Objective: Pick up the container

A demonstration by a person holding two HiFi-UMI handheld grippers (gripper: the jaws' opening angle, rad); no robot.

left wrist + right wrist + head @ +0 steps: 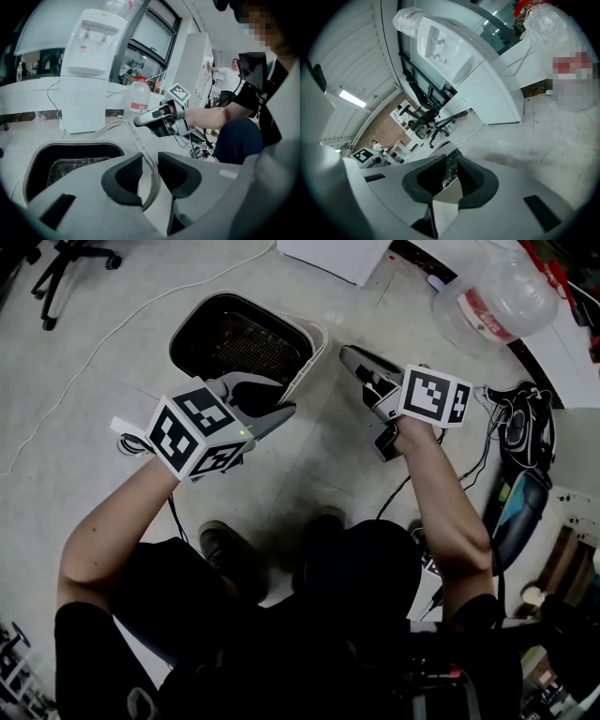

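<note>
The container [314, 334] is a white bin with a black inside and a metal mesh at its bottom, down by the floor in front of me. My left gripper [281, 399] reaches over its near rim; in the left gripper view the pale rim [136, 138] runs between the pads and the gripper [150, 161] is shut on it. My right gripper [345, 354] meets the bin's right corner. In the right gripper view a thin white wall [447, 197] stands pinched between that gripper's [452, 161] pads, with mesh behind.
A large clear water bottle [497, 296] lies at the upper right, next to a white box [337, 254]. A water dispenser [91, 47] stands behind the bin. Cables and devices [511, 418] crowd the right; an office chair [66, 268] is far left.
</note>
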